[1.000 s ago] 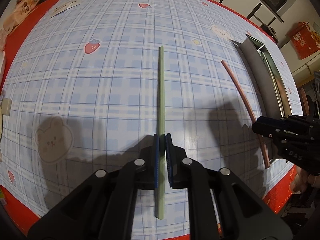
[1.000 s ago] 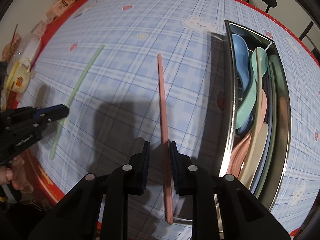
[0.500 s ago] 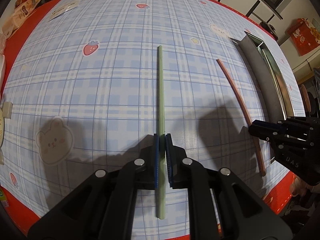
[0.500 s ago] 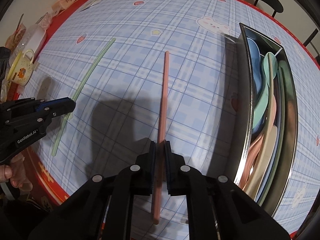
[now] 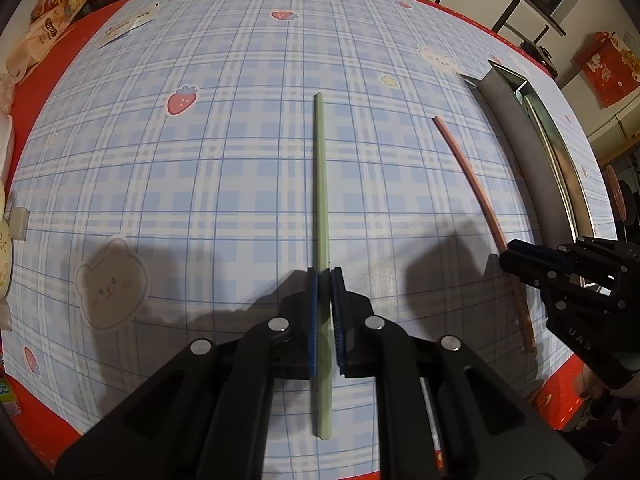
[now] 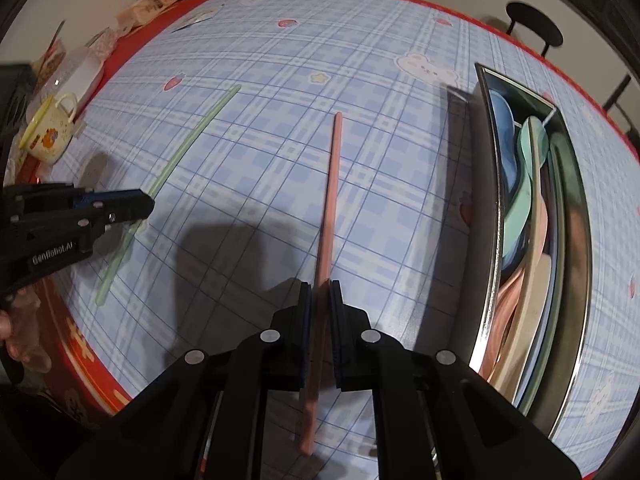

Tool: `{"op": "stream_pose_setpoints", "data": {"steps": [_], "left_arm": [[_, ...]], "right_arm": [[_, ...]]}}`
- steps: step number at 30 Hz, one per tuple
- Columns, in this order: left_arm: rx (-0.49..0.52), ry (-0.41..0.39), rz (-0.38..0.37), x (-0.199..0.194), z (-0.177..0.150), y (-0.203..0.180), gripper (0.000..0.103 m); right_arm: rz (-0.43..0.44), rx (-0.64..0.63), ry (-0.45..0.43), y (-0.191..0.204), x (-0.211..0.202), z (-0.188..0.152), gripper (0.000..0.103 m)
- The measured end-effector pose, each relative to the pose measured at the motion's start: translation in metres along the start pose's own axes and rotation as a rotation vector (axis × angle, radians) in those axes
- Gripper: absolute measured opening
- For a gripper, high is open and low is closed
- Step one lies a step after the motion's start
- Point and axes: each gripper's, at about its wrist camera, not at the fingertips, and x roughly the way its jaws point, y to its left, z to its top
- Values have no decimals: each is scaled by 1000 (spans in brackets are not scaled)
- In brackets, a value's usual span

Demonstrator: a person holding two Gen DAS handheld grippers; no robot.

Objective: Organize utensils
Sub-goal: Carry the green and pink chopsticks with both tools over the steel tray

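The left tongs (image 5: 324,276) grasp the green chopstick (image 5: 321,184) and the right tongs (image 6: 319,288) the pink chopstick (image 6: 330,196), both near the butt over the worktop (image 5: 200,160), so either could pivot and miss the steel tray (image 6: 490,200) at the pink chopstick's three o'clock

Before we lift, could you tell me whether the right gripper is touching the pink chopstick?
Touching: the right wrist view shows the right gripper closed on the pink chopstick, both pads against it.
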Motion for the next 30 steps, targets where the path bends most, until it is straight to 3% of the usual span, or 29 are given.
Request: {"op": "stream_pose_setpoints", "data": {"steps": [18,30], "left_arm": [[-3,-17,22,0,-2,-4,11],[-154,14,-139,-2,-8,13,11]], "right_arm": [[15,29,-24,-4,-3,-9,8],[141,142,-18,-14,-13,-23,7]]}}
